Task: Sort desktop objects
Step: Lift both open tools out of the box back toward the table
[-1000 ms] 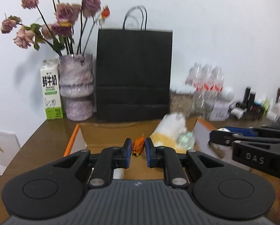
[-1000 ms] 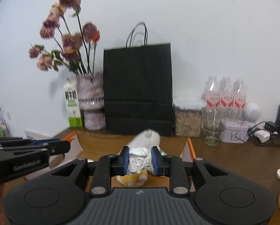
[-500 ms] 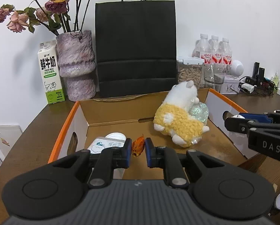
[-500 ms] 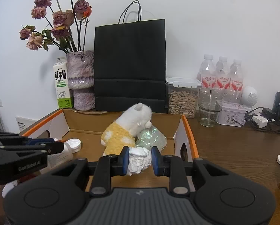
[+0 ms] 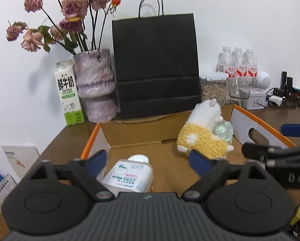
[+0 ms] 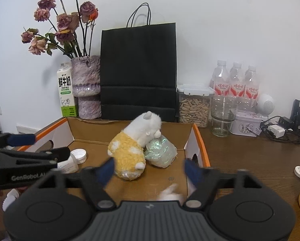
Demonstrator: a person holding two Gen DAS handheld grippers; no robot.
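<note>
An open cardboard box with orange edges (image 5: 93,134) (image 6: 200,140) lies in front of both grippers. In it lie a yellow and white plush toy (image 5: 204,136) (image 6: 133,148), a shiny wrapped bundle (image 5: 224,130) (image 6: 162,152) and a white bottle with a white cap (image 5: 129,176) (image 6: 73,160). My left gripper (image 5: 150,158) is open and empty above the bottle. My right gripper (image 6: 150,168) is open; a blurred white crumpled wad (image 6: 170,194) is below it, over the box floor. A tiny orange bit (image 5: 151,189) shows beside the bottle.
Behind the box stand a black paper bag (image 5: 156,66) (image 6: 137,70), a purple vase of dried roses (image 5: 95,84) (image 6: 87,86) and a milk carton (image 5: 68,92) (image 6: 66,92). To the right are a seed container (image 6: 194,104), water bottles (image 6: 236,80), a glass jar (image 6: 222,116), a tin and cables.
Both grippers have opened. The left one let go of the small orange piece, the right one let go of the white crumpled wad, which is dropping into the box.
</note>
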